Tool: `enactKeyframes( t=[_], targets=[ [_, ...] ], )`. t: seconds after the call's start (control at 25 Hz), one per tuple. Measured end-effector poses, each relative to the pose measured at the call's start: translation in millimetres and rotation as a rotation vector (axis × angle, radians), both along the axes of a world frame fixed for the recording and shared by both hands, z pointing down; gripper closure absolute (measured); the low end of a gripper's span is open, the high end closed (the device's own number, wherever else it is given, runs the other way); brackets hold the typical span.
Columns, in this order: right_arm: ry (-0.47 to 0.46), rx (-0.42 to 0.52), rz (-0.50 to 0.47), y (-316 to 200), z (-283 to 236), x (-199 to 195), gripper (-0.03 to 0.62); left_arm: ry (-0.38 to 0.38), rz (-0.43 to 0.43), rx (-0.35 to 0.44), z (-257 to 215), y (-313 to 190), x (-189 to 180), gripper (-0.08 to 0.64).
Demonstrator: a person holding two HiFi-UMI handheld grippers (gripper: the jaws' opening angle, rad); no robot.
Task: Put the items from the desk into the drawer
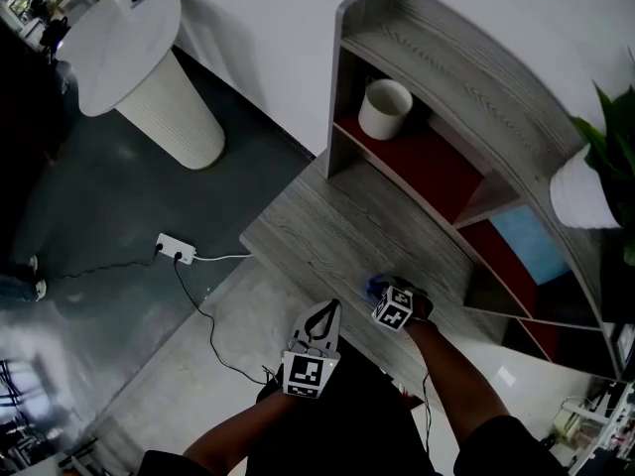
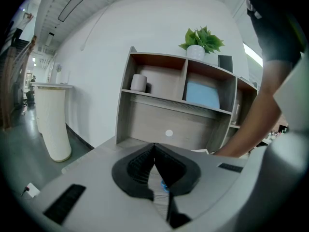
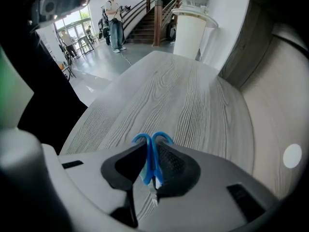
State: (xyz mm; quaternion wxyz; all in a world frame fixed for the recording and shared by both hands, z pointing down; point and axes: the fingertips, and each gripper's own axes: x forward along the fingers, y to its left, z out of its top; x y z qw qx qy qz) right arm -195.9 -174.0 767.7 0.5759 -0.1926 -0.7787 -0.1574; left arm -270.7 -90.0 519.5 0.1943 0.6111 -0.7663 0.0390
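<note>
Blue looped item (image 3: 152, 151) is sitting clamped between the right tongs (image 3: 151, 164), close to the counter (image 3: 188, 91) beneath them. Left tongs (image 2: 154, 151) are resting together, empty. No drawer is showing. Squeezing firmly while lifting straight clear would be guarding against a slip.

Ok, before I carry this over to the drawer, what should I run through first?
1. Right gripper grip on the blue looped item: ok, jaws shut on it, loops poking past the tips.
2. Left gripper free to help: ok, jaws together, nothing between them.
3. Grippers apart from each other: ok, the left one hangs near the front edge of the desk, beside the right.
4. Drawer open: cannot tell, no drawer shows in any view.
5. Item lifted off the desk: cannot tell.
</note>
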Motion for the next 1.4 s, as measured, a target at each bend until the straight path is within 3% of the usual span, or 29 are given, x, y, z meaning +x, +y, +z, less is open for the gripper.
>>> enactKeyframes(
  t=[0.16, 0.32, 0.72, 1.4],
  targets=[
    [-0.024, 0.024, -0.004, 8, -4, 3, 0.503, -0.006, 0.009, -0.004, -1, 9, -2, 0.548],
    [-0.072, -0.003, 0.07, 19, -17, 2, 0.503, 0.005, 0.033, -0.005, 0, 18, 2, 0.548],
    [-0.197, 0.063, 0.153, 36, -71, 14, 0.506, 0.0, 0.154, 0.035, -12, 40, 35, 0.548],
    [-0.328, 0.169, 0.486, 102, -145, 106, 0.506, 0.023, 0.371, 0.08, -20, 112, 111, 0.548]
  ],
)
